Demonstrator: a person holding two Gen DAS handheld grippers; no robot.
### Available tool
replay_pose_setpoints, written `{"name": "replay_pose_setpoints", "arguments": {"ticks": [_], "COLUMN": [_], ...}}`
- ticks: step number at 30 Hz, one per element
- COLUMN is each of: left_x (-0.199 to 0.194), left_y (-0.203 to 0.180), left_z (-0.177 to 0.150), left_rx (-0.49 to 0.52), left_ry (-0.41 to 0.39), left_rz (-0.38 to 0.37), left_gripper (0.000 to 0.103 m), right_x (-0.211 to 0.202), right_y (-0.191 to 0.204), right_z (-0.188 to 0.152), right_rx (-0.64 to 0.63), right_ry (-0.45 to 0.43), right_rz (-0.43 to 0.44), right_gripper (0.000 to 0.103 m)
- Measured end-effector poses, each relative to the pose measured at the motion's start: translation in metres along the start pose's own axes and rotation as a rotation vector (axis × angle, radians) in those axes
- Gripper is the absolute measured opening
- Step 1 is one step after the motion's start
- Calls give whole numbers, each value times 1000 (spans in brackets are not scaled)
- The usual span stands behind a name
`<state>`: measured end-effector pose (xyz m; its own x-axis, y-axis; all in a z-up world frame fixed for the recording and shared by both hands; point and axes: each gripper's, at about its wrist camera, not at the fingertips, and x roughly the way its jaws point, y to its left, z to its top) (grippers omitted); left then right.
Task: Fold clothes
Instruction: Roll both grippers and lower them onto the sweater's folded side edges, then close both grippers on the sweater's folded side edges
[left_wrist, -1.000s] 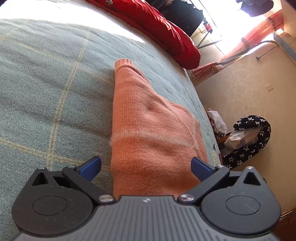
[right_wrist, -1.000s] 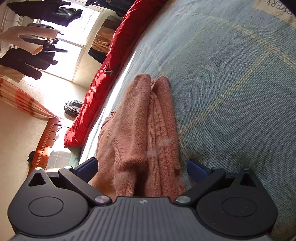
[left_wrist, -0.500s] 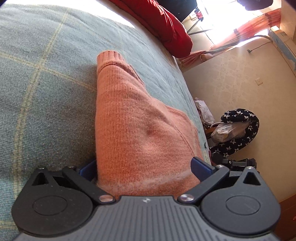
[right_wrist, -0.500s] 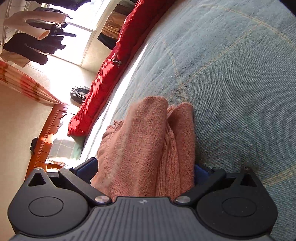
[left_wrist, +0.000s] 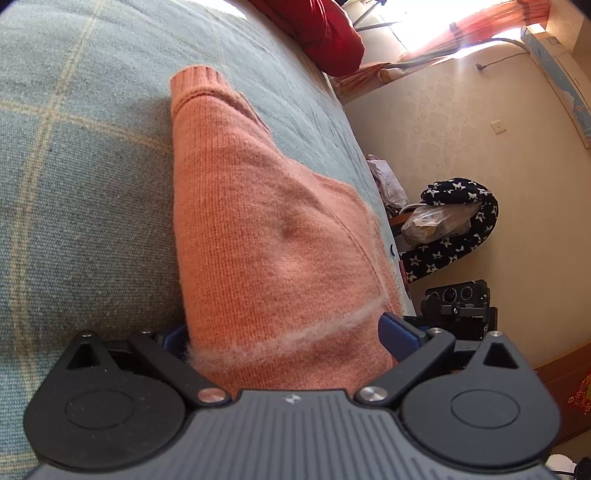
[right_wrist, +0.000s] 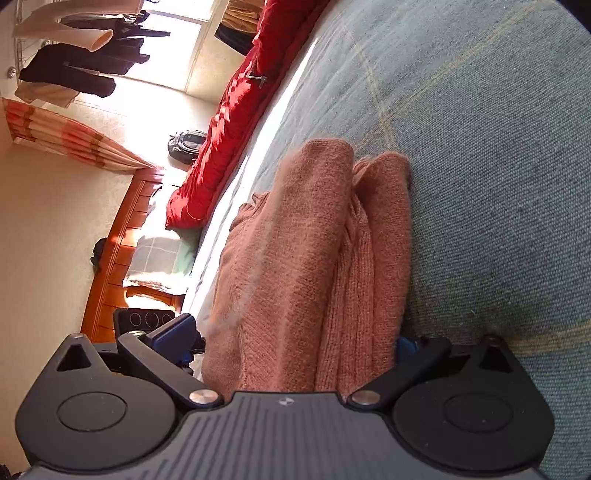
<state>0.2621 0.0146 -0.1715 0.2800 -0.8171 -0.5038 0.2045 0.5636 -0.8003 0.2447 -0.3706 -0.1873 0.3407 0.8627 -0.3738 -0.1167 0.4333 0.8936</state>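
Bed, grey-green plaid cover: folded orange sweater near edge. Soft, light knit, prob. slumps; take at thick folded ends. Left tongs closing around it; right tongs wide, astride.

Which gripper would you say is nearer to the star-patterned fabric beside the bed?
Probably left. The left gripper, closing around the sweater, sees the star-patterned fabric just off the bed; the right gripper, also astride the sweater, shows none.

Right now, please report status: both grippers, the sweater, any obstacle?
Left gripper jaws closing, sweater between them. Right gripper jaws wide, straddling sweater's folded edge. Sweater lies on bed cover. No obstacle seen nearby.
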Motion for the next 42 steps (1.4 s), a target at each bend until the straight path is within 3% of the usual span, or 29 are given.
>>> {"name": "replay_pose_setpoints", "arguments": {"ticks": [3, 4, 8, 9, 15, 24, 42], "left_x": [-6, -8, -4, -3, -3, -13, -61], "left_y": [8, 11, 12, 11, 11, -4, -43], "left_z": [-2, -2, 0, 1, 0, -4, -10], "left_rx": [-8, -17, -11, -8, -31, -35, 50], "left_ry": [-13, -15, -4, -1, -16, -50, -116], "left_rz": [-4, -8, 4, 6, 11, 77, 134], "left_gripper": [83, 81, 81, 81, 79, 66, 60], "right_x": [-3, -6, -12, -13, -11, -12, -15], "right_y": [0, -3, -19, -22, -14, 17, 89], "right_z": [-6, -6, -3, -3, -8, -16, -31], "right_rx": [-53, -46, -3, 6, -16, -86, -208], "right_ry": [-3, -6, -13, -13, -39, -81, -109], "right_rz": [-32, -37, -33, -29, -74, -190, -212], "right_gripper": [88, 85, 55, 53, 53, 53, 52]}}
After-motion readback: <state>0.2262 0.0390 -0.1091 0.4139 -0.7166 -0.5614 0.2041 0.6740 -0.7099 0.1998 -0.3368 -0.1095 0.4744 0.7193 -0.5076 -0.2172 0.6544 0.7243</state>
